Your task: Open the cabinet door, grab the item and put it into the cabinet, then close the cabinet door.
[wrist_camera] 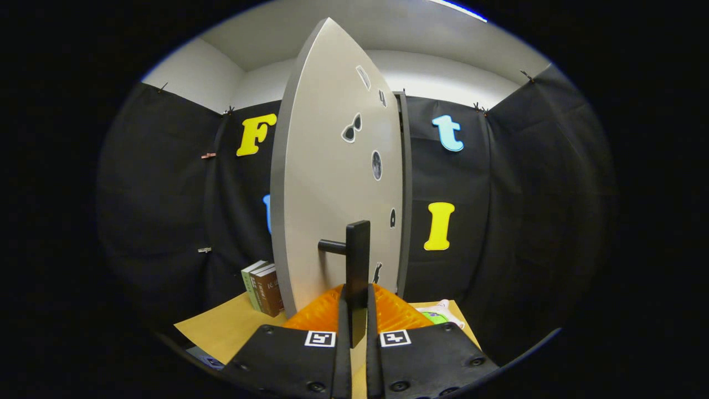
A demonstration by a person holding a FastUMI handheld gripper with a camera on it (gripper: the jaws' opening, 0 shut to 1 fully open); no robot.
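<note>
The hand-held gripper [357,316] has its two fingers drawn close together on either side of the black handle [357,263] of the cabinet door [332,183]; the bar's lower end sits in the narrow slot between them, and they look clamped on it. A short peg joins the bar to the door face on its left.

The grey door stands ajar, swung towards the camera, so its free edge runs tall up the middle and its sticker-dotted face slants away to the hinge side against the cabinet [405,194] frame on the right. Open room lies to the left of the door's edge.

There, two books [265,288] stand upright on the counter [221,327], just beside the door's lower corner. The counter is tan, with bare surface ahead of the left finger. On the right, just beyond the right finger, a small white and green item [440,316] lies flat on the counter. Black cloth walls the booth, with white wall and ceiling above.
</note>
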